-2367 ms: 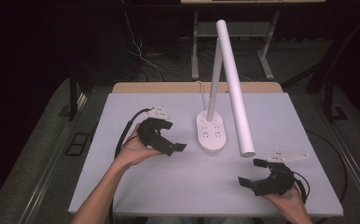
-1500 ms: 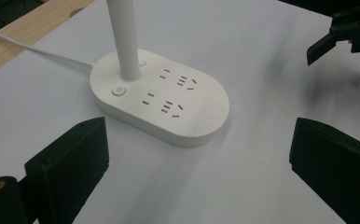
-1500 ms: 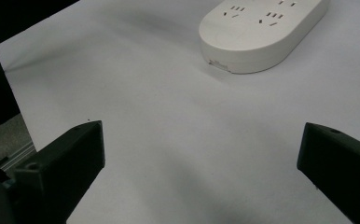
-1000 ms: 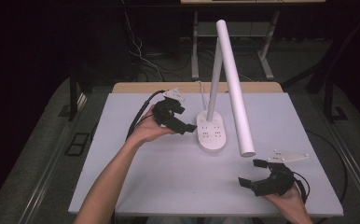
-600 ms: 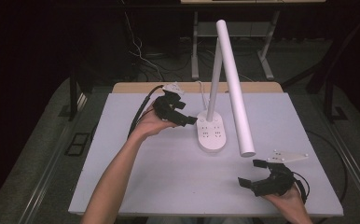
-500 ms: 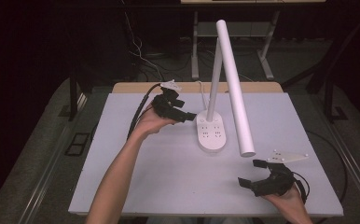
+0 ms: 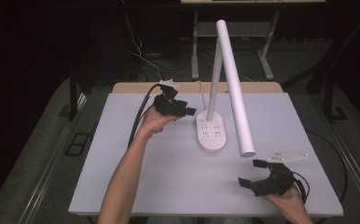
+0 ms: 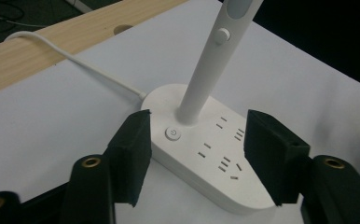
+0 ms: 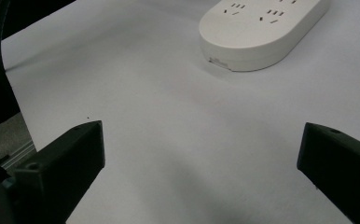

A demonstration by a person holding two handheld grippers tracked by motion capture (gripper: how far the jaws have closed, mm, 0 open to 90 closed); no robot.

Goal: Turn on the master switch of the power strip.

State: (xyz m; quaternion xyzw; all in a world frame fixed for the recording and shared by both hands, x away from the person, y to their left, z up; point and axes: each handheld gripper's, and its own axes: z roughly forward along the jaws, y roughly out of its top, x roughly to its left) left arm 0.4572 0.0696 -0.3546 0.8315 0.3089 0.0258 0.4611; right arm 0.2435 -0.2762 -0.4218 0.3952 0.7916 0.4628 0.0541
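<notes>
left tool (image 8: 194, 154) astride lamp base (image 8: 206, 154)

1. Bare forearms, no sleeves, lower frame.
2. Matte black two-jaw left gripper (image 7: 190, 111): brass screw eyelets, thick black cable.
3. Matte black right gripper (image 7: 250, 172): grey three-cornered plate on top.

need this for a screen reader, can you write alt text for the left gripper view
The left gripper, its two black jaws open and just closing, straddles the white oval lamp base without touching it. A round power button and socket slots sit on the base, a white stem rises from it, and a white cable trails across the white table.
</notes>
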